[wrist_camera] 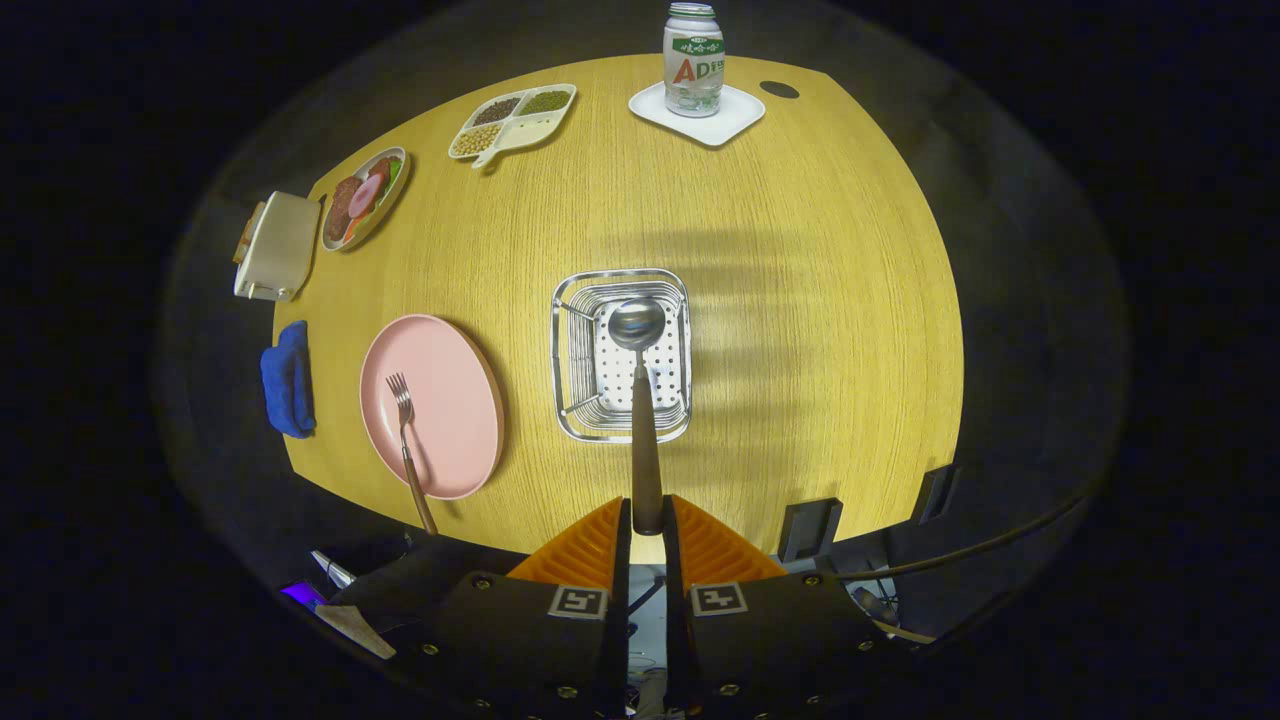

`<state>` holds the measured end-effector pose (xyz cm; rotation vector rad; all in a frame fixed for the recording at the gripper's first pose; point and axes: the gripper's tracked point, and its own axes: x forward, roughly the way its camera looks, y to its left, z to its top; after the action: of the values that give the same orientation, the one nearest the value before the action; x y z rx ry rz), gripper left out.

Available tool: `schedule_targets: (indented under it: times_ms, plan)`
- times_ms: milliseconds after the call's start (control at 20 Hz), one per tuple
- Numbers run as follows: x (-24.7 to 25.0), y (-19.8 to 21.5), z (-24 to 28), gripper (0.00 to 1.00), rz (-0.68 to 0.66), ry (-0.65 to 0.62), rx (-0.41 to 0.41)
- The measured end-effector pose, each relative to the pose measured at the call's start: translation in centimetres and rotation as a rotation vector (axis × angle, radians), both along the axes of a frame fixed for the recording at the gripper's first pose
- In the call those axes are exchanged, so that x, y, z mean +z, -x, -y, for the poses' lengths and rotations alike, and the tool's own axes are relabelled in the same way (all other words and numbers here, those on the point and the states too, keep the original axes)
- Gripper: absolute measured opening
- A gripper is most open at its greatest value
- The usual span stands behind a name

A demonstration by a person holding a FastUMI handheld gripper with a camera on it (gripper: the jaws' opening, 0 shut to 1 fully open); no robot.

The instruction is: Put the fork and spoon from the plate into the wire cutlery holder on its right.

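My gripper (647, 515) is shut on the dark handle of the spoon (640, 400). The spoon points straight ahead from the fingers, and its shiny bowl hangs over the wire cutlery holder (570, 360) on the wooden table, seen from above. Left of the holder lies the pink plate (450, 380). The fork (405, 440) rests on the plate with its tines pointing away from me and its brown handle sticking out over the plate's near rim.
A blue cloth (288, 378) lies left of the plate. Farther off stand a white toaster (276, 246), a plate of food (364, 198), a divided tray of beans (512, 120) and a bottle (693, 60) on a white square coaster (735, 115).
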<state>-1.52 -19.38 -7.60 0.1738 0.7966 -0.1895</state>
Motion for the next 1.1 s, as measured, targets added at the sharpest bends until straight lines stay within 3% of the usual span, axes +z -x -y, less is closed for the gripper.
schedule_targets:
  times_ms: [1100]
  plan:
    - [0.1,2.1,-4.8,0.16,0.107,-0.047,0.065]
